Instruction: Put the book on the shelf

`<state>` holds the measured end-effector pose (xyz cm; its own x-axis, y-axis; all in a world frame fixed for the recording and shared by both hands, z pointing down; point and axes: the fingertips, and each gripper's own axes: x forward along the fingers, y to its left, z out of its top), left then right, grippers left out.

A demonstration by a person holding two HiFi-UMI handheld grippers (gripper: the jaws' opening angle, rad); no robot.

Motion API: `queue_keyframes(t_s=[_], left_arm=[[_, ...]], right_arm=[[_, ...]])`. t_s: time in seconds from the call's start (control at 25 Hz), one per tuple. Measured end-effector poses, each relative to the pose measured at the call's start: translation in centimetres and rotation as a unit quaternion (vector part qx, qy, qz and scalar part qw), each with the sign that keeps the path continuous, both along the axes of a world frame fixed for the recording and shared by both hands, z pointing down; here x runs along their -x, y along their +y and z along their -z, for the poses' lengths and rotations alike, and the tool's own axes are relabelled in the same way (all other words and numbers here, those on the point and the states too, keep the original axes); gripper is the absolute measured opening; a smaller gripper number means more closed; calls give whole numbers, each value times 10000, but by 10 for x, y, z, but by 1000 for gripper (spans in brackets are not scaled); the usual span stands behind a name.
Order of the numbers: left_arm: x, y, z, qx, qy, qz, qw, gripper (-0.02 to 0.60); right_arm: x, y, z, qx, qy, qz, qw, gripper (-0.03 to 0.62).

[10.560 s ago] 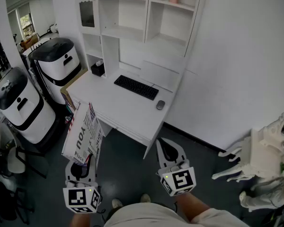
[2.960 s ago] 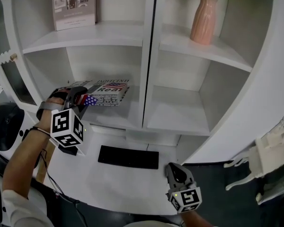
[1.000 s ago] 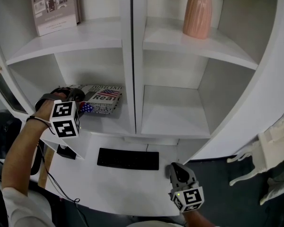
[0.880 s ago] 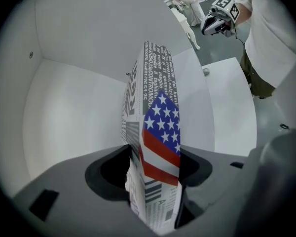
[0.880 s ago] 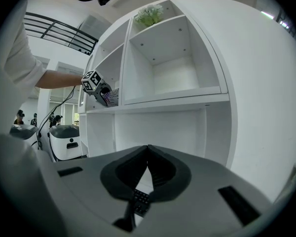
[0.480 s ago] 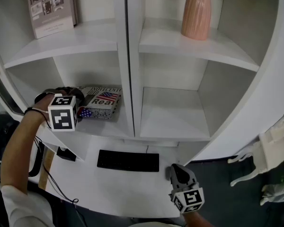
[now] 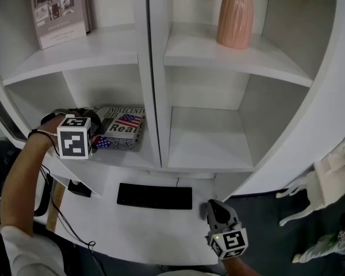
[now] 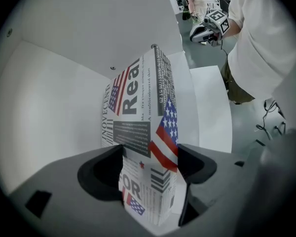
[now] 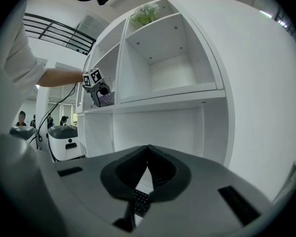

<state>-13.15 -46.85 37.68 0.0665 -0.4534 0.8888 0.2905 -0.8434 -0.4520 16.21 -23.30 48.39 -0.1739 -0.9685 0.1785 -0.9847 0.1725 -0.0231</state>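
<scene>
The book (image 7: pixel 124 127), printed like a newspaper with a US flag, lies flat on the lower left shelf (image 7: pixel 129 156). My left gripper (image 7: pixel 98 124) reaches into that compartment from the left. In the left gripper view the book (image 8: pixel 138 127) stands between the jaws of the left gripper (image 8: pixel 149 154), which are opening, and a gap shows beside it on one side. My right gripper (image 7: pixel 214 207) hangs low over the desk, far from the book. In the right gripper view the right gripper (image 9: pixel 148 154) is shut with nothing in it.
A pink vase (image 7: pixel 234 13) stands on the upper right shelf and an upright grey book (image 7: pixel 57 10) on the upper left one. A black keyboard (image 7: pixel 154 196) lies on the white desk (image 7: pixel 132 229) below. A white chair (image 7: pixel 333 177) stands at the right.
The book has stayed flat on the lower left shelf. My left gripper's cube has drawn back a little toward the shelf's front. The right gripper has not moved.
</scene>
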Motion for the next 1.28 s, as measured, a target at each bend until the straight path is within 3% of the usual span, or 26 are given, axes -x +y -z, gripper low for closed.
queue_keyframes(t_s=[0.4, 0.56, 0.8, 1.0, 1.28], left_arm=[[3, 15, -9, 381, -251, -41, 9989, 325], [0, 16, -7, 398, -161, -33, 9991, 325], [-5, 17, -2, 310, 424, 56, 9986, 325], [1, 22, 2, 156, 700, 142, 9973, 325], [3, 24, 15, -288, 1487, 511, 9872, 325]], right_arm=[[1, 1, 3, -22, 17, 37, 10000, 3], [0, 2, 2, -15, 14, 24, 10000, 3], [6, 0, 4, -18, 13, 86, 10000, 3], [18, -1, 8, -36, 38, 220, 9997, 3], [28, 1, 10, -121, 27, 373, 9992, 3]])
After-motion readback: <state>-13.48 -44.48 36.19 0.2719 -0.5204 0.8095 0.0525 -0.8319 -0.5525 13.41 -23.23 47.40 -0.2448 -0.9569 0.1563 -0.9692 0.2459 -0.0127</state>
